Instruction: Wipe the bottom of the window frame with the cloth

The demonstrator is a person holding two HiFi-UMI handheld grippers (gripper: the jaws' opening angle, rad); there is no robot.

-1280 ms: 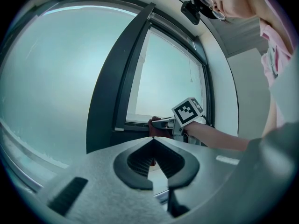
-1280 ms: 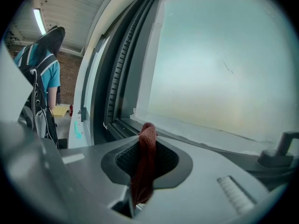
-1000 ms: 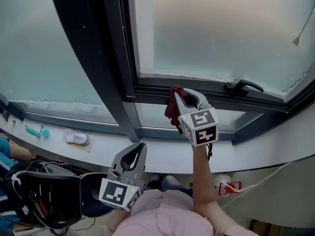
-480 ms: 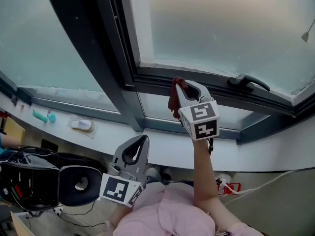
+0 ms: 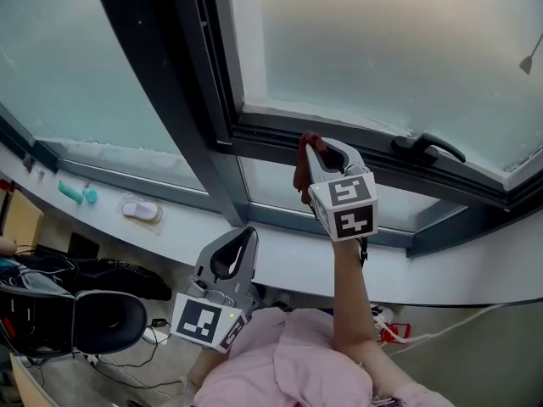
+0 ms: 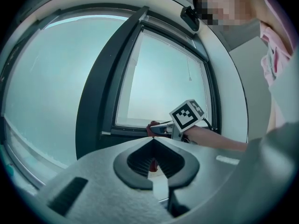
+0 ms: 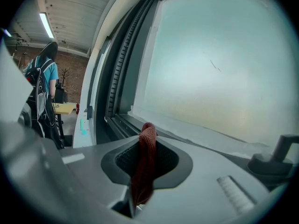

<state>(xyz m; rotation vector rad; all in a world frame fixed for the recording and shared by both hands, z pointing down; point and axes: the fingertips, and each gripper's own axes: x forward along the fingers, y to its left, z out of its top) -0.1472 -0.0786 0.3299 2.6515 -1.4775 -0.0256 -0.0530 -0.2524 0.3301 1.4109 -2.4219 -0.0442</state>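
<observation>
Now | cloth [image 5: 301,173] clamped in right tool [image 5: 313,147] | at window frame [image 5: 270,134] bottom

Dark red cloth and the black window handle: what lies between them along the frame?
Only bare dark grey window frame lies there, as the head view shows.

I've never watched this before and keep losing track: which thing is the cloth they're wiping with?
Find the big frosted window pane and follow it down to its dark bottom frame. The right gripper, held up at that rail, has its jaws shut on the cloth. It is a limp dark red rag, the only soft, red thing against the grey frame and glass.
</observation>
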